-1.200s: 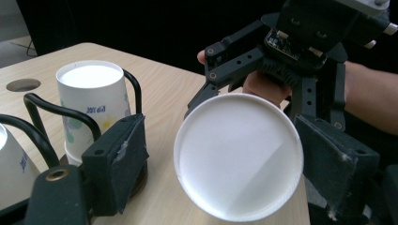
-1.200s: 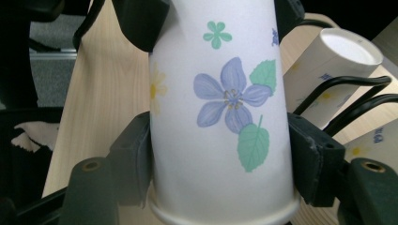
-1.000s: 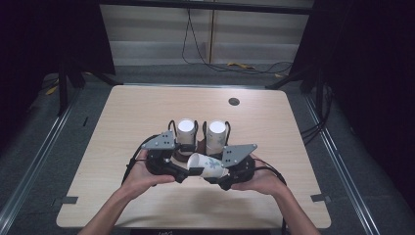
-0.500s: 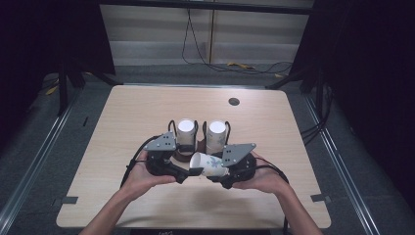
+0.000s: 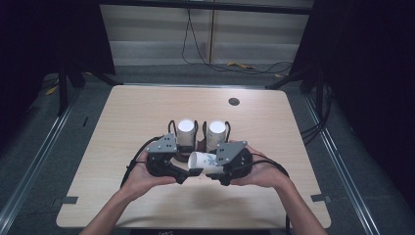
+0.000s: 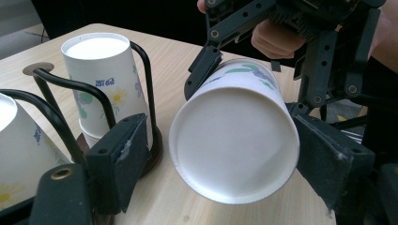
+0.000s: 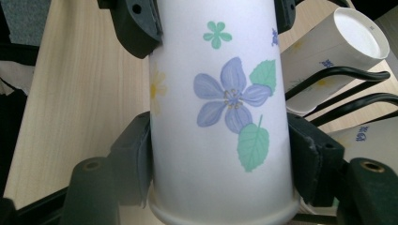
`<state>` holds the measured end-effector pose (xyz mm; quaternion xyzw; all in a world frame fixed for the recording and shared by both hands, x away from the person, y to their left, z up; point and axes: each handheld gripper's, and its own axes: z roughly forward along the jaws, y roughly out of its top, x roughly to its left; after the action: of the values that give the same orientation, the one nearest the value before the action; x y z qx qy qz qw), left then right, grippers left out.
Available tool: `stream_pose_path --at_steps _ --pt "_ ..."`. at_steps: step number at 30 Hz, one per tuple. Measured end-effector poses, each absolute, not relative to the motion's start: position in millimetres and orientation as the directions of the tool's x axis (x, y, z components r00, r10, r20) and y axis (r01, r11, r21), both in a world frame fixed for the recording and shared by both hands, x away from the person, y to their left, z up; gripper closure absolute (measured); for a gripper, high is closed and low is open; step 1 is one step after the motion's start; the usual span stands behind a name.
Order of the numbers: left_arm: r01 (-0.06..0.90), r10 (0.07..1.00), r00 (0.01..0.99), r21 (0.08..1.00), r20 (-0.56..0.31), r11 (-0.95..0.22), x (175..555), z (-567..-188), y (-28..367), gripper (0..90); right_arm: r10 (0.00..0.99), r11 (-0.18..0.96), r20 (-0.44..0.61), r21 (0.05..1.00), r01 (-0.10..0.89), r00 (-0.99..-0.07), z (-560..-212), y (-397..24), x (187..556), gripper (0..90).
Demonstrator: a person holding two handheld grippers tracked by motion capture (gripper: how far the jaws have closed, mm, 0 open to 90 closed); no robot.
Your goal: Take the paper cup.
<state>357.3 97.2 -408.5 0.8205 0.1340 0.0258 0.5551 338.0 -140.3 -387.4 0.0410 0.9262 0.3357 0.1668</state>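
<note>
Paper cup lies sideways above table, clamped in our right gripper. Our left gripper has been closing round its base, not gripping. Handover step; next we seat left pads.

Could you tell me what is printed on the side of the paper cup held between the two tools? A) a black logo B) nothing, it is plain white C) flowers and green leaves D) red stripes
C: in the right gripper view the paper cup clamped in the right tool bears a purple flower, green leaves and a small green blossom.
</note>
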Motion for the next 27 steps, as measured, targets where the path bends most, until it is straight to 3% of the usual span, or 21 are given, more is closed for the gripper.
stream_pose_path --at_steps 21,27 --pt "0.177 0.205 0.974 0.895 -0.099 -0.409 357 -414 92 26.7 0.132 0.823 -0.317 0.563 -0.075 -0.939 -393 -132 335 33.1" --pt "0.157 0.176 0.980 0.891 -0.089 -0.426 355 -415 90 33.1 0.122 0.831 -0.311 0.552 -0.075 -0.942 -396 -128 334 33.1"
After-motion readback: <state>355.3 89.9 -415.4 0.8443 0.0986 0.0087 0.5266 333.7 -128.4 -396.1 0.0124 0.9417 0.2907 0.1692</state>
